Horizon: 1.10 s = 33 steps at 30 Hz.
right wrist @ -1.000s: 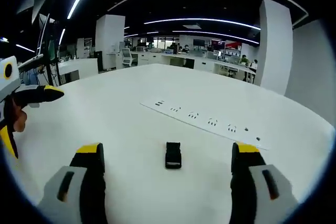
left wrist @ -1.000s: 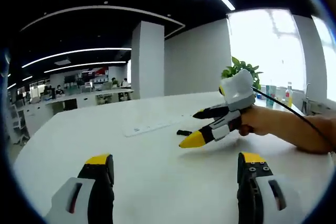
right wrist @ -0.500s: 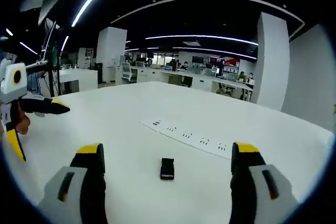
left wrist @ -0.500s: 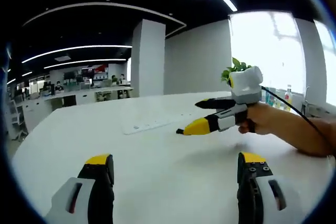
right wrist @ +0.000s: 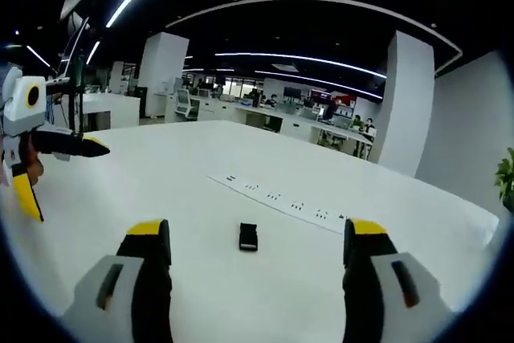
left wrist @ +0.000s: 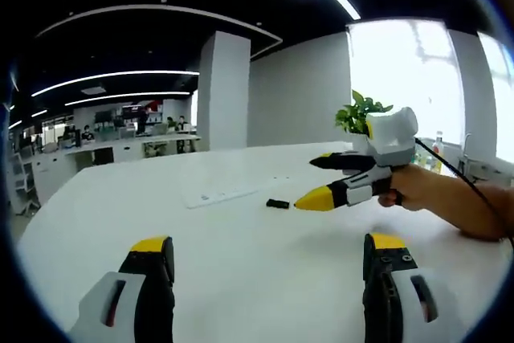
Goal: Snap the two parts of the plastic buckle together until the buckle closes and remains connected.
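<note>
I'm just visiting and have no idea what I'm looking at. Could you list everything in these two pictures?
Buckle: one, black, on the table, apart from both claws; whether it is snapped shut cannot be told.
Socket strip: one, white, on the table just beyond the buckle.
Table: one, white, large.
Plant: one, green, past the table's far edge near the window.
Bottles: a few, colours unclear, by the window.
Pillar: one, white, behind the table.
Desks: several, pale, in the background office.
Left claw: one, black with yellow tips, open, empty.
Right claw: one, same colours, open, empty.
Hand: one, holding the right claw.
</note>
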Tool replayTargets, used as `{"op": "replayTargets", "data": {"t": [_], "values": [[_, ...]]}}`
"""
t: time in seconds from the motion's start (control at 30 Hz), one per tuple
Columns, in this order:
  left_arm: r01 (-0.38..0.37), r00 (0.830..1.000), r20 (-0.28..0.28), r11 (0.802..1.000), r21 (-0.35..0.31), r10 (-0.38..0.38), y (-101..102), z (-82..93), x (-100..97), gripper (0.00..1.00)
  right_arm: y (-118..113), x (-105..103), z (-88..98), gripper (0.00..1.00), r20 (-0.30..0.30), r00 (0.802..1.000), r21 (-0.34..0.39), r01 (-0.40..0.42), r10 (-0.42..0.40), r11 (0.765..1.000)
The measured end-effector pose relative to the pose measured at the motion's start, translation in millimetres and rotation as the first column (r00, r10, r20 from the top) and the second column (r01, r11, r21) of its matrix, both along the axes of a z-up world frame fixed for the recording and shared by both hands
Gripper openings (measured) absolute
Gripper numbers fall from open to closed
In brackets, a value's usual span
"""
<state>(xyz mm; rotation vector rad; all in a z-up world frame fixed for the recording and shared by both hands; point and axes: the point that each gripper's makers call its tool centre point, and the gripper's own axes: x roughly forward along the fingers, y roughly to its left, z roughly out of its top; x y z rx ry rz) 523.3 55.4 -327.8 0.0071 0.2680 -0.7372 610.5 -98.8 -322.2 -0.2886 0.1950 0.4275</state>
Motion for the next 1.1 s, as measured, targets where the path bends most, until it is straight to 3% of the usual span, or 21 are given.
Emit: {"op": "replayTargets", "data": {"t": [0.13, 0.23, 0.37, 0.47, 0.8, 0.9, 1.0, 1.1], "values": [[-0.007, 1.000, 0.029, 1.000, 0.026, 0.007, -1, 2.9, 4.2, 1.00, -6, -12, -2.7, 0.84, 0.001, 1.000, 0.022, 0.007, -0.007, 1.000], [-0.030, 0.993, 0.120, 0.998, 0.047, 0.025, 4, 11.4, 10.3, 1.00, -8, -19, -4.9, 0.84, -0.007, 1.000, 0.025, 0.008, -0.008, 1.000], [-0.005, 0.997, 0.078, 0.999, -0.040, 0.008, 1, 17.3, 5.8, 1.00, -13, -28, -0.3, 0.83, 0.010, 1.000, 0.044, 0.006, -0.006, 0.999], [0.003, 0.991, 0.133, 0.997, -0.077, 0.007, 1, 30.6, 4.3, 1.00, -15, -34, -1.7, 0.87, 0.016, 1.000, 0.029, 0.002, -0.002, 1.000], [0.016, 0.988, 0.156, 0.993, -0.119, 0.003, 1, 42.8, 1.8, 0.99, -26, -59, 14.0, 0.96, 0.076, 0.997, 0.042, -0.027, 0.023, 0.999], [0.011, 0.990, 0.140, 0.991, -0.133, 0.007, 6, 45.2, 0.5, 0.83, -26, -68, 12.0, 0.97, 0.076, 0.997, 0.039, -0.038, 0.034, 0.999], [-0.037, 0.981, 0.184, 0.990, -0.133, 0.061, 14, 51.4, 7.5, 0.99, -29, -71, 11.4, 0.96, 0.065, 0.998, 0.047, -0.029, 0.026, 0.998], [-0.038, 0.989, 0.138, 0.992, -0.117, 0.054, 16, 44.4, 6.6, 0.99, -31, -72, 14.8, 0.95, 0.055, 0.998, 0.065, -0.013, 0.009, 0.998]]}}
